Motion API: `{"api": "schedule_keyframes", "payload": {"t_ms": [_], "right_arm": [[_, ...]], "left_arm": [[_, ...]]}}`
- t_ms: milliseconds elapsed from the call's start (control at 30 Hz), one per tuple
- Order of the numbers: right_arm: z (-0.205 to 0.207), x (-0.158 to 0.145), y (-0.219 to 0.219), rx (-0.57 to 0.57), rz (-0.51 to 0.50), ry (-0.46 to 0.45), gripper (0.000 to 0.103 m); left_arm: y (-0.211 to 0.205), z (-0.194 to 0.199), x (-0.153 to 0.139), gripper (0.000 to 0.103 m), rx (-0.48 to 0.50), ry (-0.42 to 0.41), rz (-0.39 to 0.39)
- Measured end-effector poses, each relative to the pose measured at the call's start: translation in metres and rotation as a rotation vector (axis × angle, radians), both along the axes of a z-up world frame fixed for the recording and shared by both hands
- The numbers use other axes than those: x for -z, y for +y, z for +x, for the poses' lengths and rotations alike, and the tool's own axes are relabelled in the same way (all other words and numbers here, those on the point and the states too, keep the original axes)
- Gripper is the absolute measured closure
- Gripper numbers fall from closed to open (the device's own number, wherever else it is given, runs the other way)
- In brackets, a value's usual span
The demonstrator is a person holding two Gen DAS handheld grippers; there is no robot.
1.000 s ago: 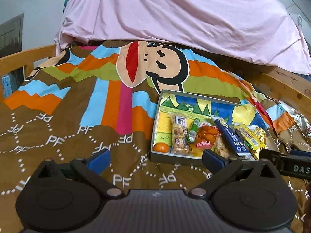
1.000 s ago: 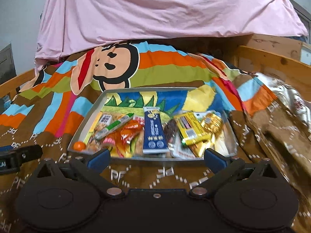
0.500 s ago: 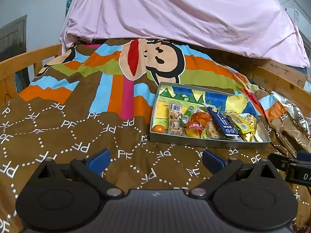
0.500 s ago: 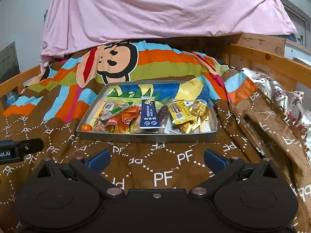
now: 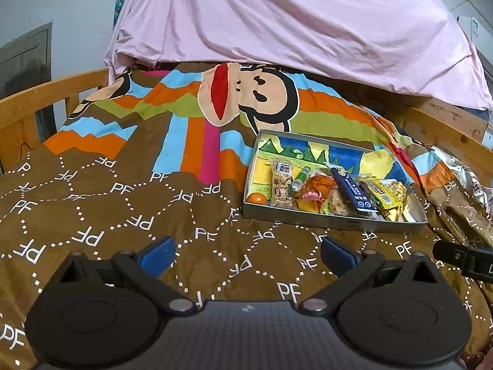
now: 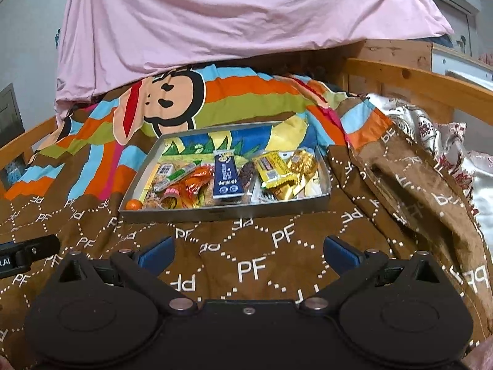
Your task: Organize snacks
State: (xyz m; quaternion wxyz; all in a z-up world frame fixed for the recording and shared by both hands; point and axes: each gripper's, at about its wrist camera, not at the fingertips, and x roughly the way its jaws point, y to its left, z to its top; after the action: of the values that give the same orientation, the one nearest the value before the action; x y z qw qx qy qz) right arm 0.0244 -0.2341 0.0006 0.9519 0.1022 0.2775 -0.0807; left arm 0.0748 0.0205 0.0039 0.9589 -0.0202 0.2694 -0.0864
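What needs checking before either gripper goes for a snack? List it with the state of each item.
1. Left gripper open, nothing between its fingers: ok.
2. Right gripper open, nothing held: ok.
3. Tray sits flat on the blanket, ahead of both grippers: ok.
4. Snacks inside the tray, none seen lying on the blanket: ok.
5. Blue packet lies on top of the pile, unobstructed: ok.
6. Small orange sits alone in the near left corner, close to the tray wall, so finger room is tight: cannot tell.

Each black claw [image 5: 246, 254] [image 6: 248, 252] has blue fingertip pads [image 5: 157, 254], round hubs, silver screws
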Motion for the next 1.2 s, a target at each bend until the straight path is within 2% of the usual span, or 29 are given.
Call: {"api": "schedule_keyframes", "payload": {"t_ms": [733, 1200], "right_arm": [[0.0018, 0.003, 0.0013, -0.006, -0.011, 0.018, 0.001], [0.0026, 0.0044, 0.0029, -0.012, -0.015, 0.022, 0.001]], "left_arm": [[-0.0008, -0.0009, 0.0009, 0.001, 0.0, 0.003, 0.005], [0.0012, 0.0003, 0.0015, 0.001, -0.046, 0.012, 0.033]]}}
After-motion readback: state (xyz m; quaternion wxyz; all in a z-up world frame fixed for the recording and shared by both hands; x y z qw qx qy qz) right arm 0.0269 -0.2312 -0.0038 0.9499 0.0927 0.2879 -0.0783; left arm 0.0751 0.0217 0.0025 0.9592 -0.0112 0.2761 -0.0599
